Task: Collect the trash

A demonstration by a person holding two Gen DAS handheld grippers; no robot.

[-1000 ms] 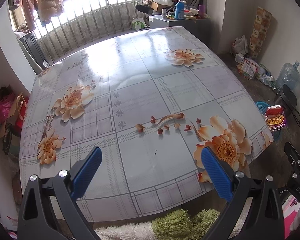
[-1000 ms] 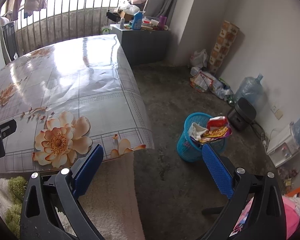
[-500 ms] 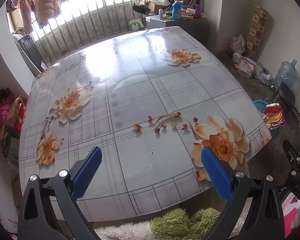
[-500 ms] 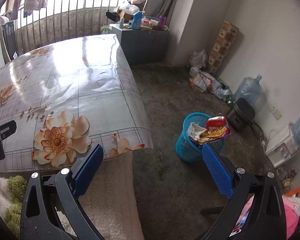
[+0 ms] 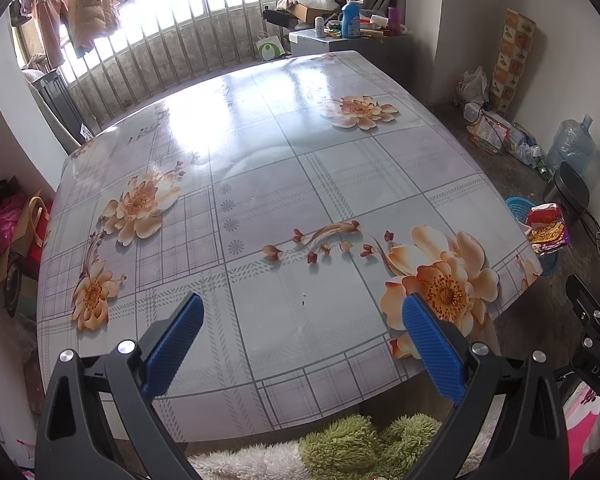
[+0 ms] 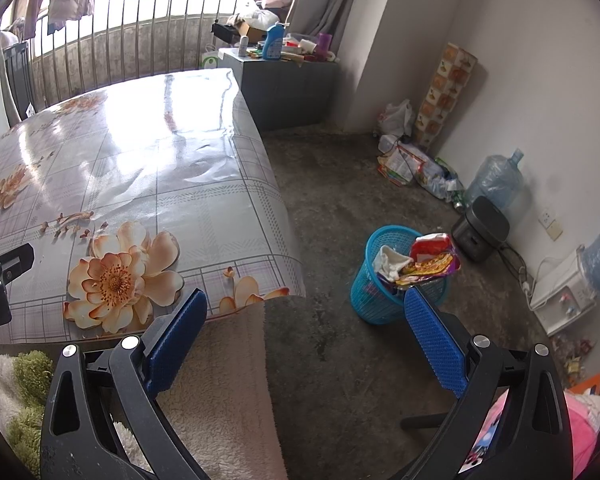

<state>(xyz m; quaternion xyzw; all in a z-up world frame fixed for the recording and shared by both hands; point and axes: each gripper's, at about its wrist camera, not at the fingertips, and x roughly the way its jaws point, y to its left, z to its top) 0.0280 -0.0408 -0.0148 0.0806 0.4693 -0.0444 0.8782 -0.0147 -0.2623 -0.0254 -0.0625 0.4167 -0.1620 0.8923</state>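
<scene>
Claws (image 5: 302,340) (image 6: 306,336) hang spread by table edge (image 6: 284,216); basket (image 6: 374,296) stands apart.

Concrete floor (image 6: 340,208) carries a trash-filled blue basket (image 6: 374,298) beside the table (image 6: 204,216)

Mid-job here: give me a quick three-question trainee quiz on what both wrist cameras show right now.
1. True or false: the left gripper holds trash.
2. Where does the blue basket stand? A) on the table B) on the floor beside the table C) on the cabinet
3. Fill in: the snack wrapper sticks out of the ____.

Key: 1 false, its jaws are open and empty, as on the right gripper; 2 B; 3 basket.
</scene>
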